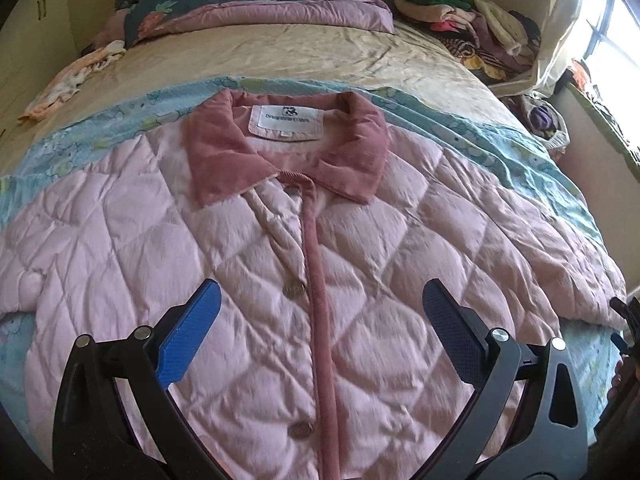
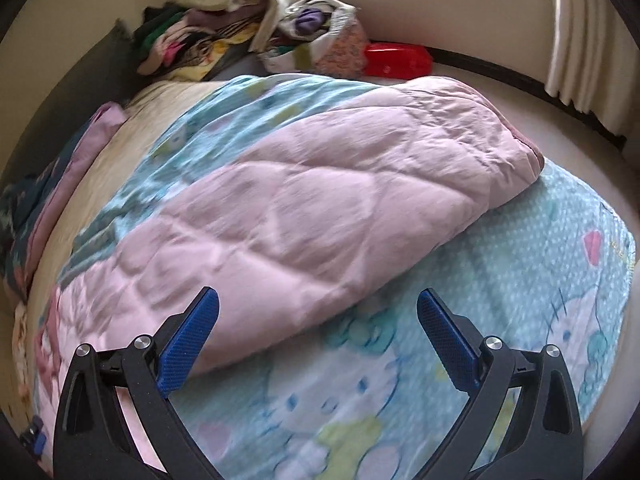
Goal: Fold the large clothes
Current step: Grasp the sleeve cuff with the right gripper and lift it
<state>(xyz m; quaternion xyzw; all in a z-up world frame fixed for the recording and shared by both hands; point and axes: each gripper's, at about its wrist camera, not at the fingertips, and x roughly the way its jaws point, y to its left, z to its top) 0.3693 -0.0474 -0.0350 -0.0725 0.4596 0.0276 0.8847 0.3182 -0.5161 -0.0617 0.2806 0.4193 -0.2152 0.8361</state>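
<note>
A pink quilted jacket (image 1: 248, 264) lies front up and buttoned on a light blue cartoon blanket (image 1: 492, 152) on the bed. Its darker pink collar (image 1: 224, 156) and white label point away from me. My left gripper (image 1: 320, 300) is open and empty, hovering over the jacket's chest by the button strip. In the right wrist view the jacket's sleeve (image 2: 320, 200) stretches away to the right, its dark cuff at the far end. My right gripper (image 2: 318, 308) is open and empty just above the sleeve's near edge, over the blanket (image 2: 520, 280).
Folded pink and dark floral bedding (image 1: 248, 8) lies at the head of the bed. A heap of mixed clothes (image 1: 472, 20) is at the far right, also in the right wrist view (image 2: 200, 32). A small pale garment (image 1: 72, 80) lies far left. A red box (image 2: 398, 58) sits beyond the bed.
</note>
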